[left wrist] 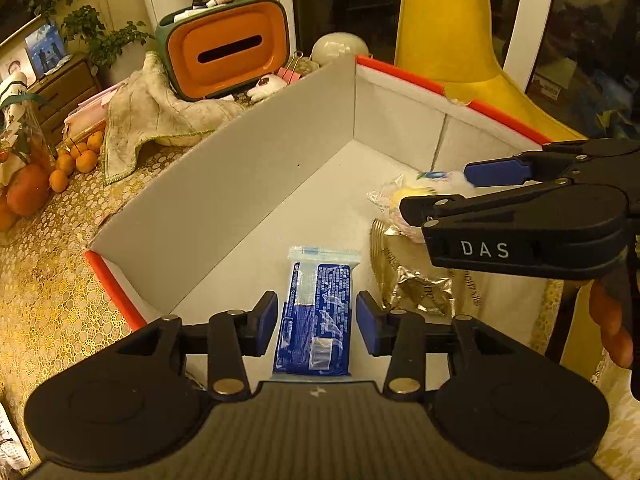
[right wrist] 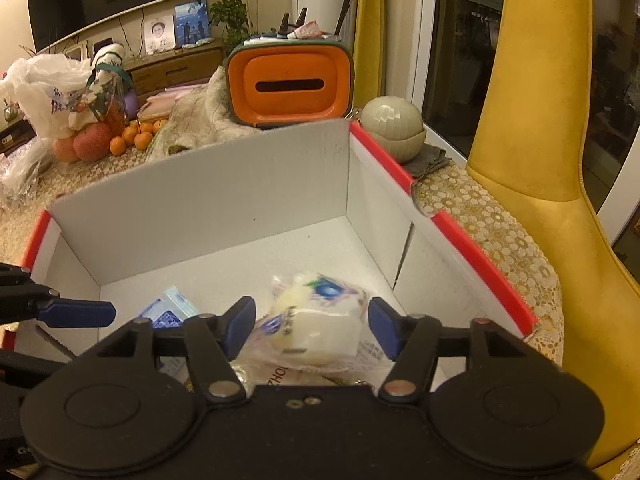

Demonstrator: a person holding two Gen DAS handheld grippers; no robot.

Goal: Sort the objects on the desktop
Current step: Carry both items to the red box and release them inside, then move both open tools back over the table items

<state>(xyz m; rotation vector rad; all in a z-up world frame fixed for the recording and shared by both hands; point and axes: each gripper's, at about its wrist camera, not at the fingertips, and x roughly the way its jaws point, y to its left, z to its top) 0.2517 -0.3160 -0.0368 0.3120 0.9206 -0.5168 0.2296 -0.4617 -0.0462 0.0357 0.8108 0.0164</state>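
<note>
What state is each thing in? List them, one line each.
left gripper: open, pads clear of the blue packet.
blue packet: lying flat on the box floor.
right gripper: open, pads clear of the white snack bag.
white snack bag: sealed, resting on other packets in the box.
cardboard box: open-topped, upright.
tissue box: upright, nothing showing in its slot.

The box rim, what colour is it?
Red, on the box rim, with white walls inside. The right wrist view shows it best.
</note>
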